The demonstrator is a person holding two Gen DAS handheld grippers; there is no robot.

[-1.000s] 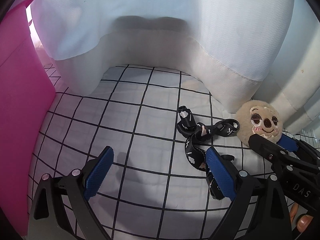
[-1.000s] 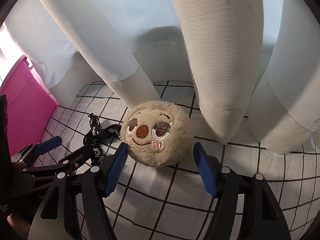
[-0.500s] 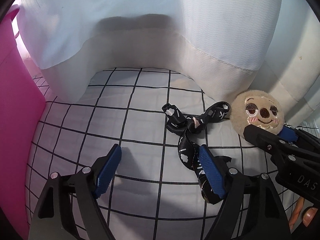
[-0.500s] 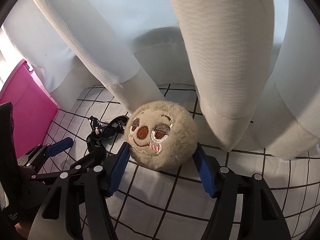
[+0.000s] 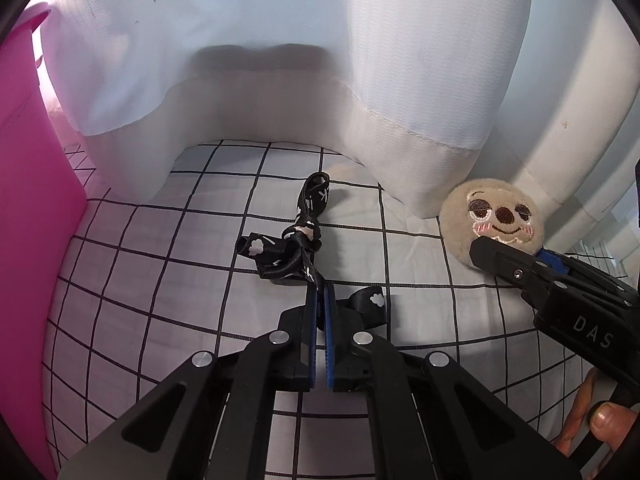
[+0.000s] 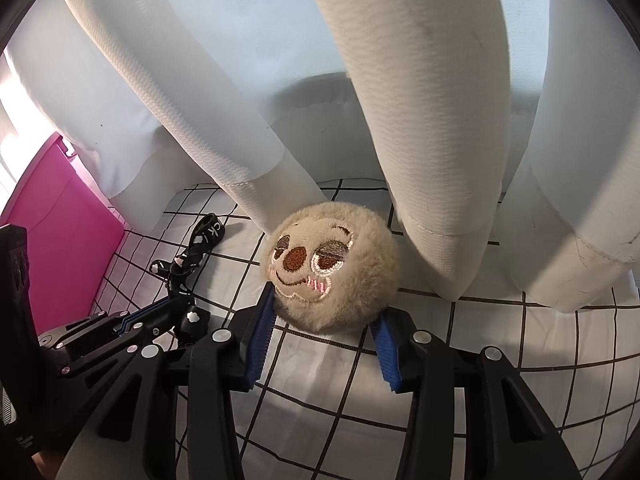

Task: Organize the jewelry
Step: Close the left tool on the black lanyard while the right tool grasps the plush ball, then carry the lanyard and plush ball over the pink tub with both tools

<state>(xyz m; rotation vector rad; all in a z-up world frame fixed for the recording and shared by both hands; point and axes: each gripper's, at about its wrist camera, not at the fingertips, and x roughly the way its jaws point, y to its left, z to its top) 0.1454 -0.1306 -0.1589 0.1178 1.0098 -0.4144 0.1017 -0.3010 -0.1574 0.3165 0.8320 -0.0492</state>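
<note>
The left tool point(image 5: 319, 300) is reaching low and forward over the grid-patterned cloth point(image 5: 160, 264), its blue pads pinching the black printed strap point(image 5: 294, 248), which is trailing ahead across the cloth. The right tool point(image 6: 324, 320) is clamping the round plush face charm point(image 6: 332, 268) at the foot of the white curtain point(image 6: 420, 100). Only the left view is showing a thumb point(image 5: 608, 424) on the right tool's handle; both are showing the pink bin point(image 6: 60, 232).
</note>
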